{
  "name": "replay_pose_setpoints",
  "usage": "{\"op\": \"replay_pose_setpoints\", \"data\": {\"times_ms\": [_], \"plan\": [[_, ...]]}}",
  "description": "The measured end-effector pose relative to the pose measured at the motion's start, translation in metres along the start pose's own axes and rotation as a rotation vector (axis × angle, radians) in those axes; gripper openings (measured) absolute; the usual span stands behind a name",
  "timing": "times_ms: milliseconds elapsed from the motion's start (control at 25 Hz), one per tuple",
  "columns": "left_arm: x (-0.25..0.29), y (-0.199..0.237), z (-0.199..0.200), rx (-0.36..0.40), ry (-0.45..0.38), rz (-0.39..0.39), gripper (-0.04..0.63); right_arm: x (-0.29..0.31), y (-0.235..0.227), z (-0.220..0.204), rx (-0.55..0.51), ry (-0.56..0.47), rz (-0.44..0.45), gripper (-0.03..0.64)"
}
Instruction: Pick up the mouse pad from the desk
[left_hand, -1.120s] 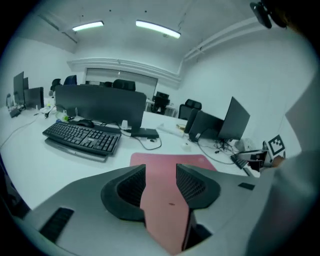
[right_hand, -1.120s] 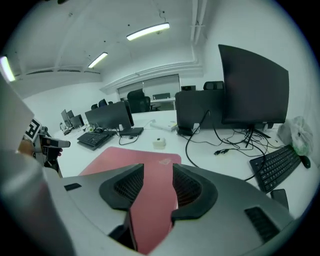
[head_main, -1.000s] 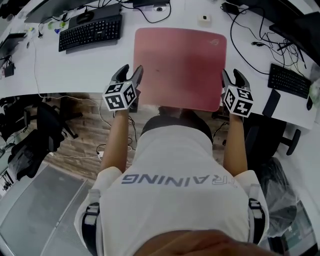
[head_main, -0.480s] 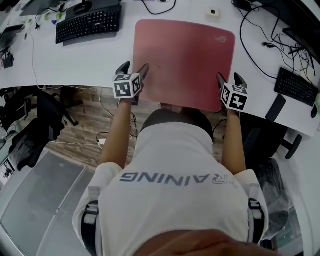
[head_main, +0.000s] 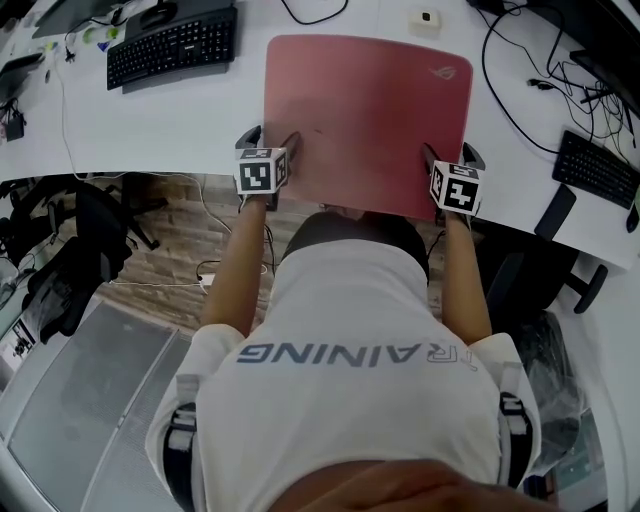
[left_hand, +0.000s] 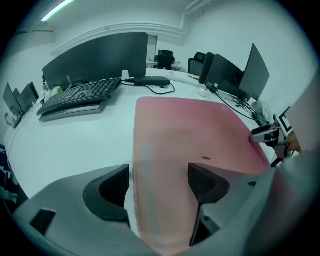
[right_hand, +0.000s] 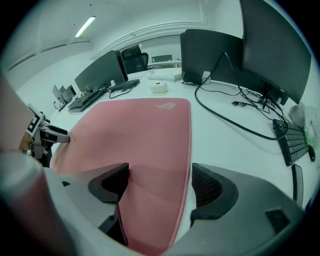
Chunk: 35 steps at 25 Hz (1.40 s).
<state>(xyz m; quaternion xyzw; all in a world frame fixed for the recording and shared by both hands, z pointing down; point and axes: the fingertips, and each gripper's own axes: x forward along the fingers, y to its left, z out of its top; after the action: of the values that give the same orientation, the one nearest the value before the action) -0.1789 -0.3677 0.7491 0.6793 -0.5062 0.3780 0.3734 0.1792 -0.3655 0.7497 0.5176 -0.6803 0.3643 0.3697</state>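
Nearest the person, both tools point steeply down at the near edge of the desk (head_main: 180, 115). The left gripper (head_main: 268, 140) has its jaws opening, with the near left corner of the pink mouse pad (head_main: 370, 110) between the pads but not pinched. The right gripper (head_main: 450, 155) is likewise opening, astride the near right corner and holding nothing. The pad lies flat, long side running away from the person, and its near edge seems to hang a little past the desk's lip, which would give each lower jaw room to slip beneath. I judge it light, thin and floppy: cloth on top and probably rubber below, so it should cling to the desk and sag in the middle once raised. The two near corners, gripped evenly along the stitched border, look like the best hold, and lifting both sides together should keep it from folding. Nothing rests on it, and it is not fragile. The desktop is smooth, white and curved. Beyond the pad, a black keyboard (head_main: 172, 45) lies at far left with a small white device (head_main: 426, 17) past the far edge. Loose black cables (head_main: 520, 90) trail to the right of the pad, and a second keyboard (head_main: 595, 168) lies further right. Dark monitors (right_hand: 275, 45) stand along the back, and more desks and office chairs fill the bright room beyond.
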Motion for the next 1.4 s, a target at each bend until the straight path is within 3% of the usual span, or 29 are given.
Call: {"op": "replay_pose_setpoints", "data": {"times_ms": [640,760,880,1160,1400], "plan": [[0.001,-0.001,-0.002,-0.036,0.030,0.021,0.356,0.001,0.003,0.000,-0.003,-0.009,-0.029,0.379],[0.000,-0.006,-0.002,-0.037,0.031,0.015,0.311,0.000,0.009,0.000,-0.014,-0.004,-0.022,0.335],[-0.004,-0.012,-0.001,-0.025,0.025,0.013,0.239,-0.003,0.020,0.002,-0.051,0.006,-0.014,0.229],[-0.026,-0.029,0.014,0.086,-0.025,-0.018,0.135,-0.020,0.038,0.011,-0.064,-0.049,0.050,0.097],[-0.053,-0.041,0.024,0.097,-0.106,-0.080,0.103,-0.048,0.057,0.026,-0.039,-0.128,0.078,0.064]]}}
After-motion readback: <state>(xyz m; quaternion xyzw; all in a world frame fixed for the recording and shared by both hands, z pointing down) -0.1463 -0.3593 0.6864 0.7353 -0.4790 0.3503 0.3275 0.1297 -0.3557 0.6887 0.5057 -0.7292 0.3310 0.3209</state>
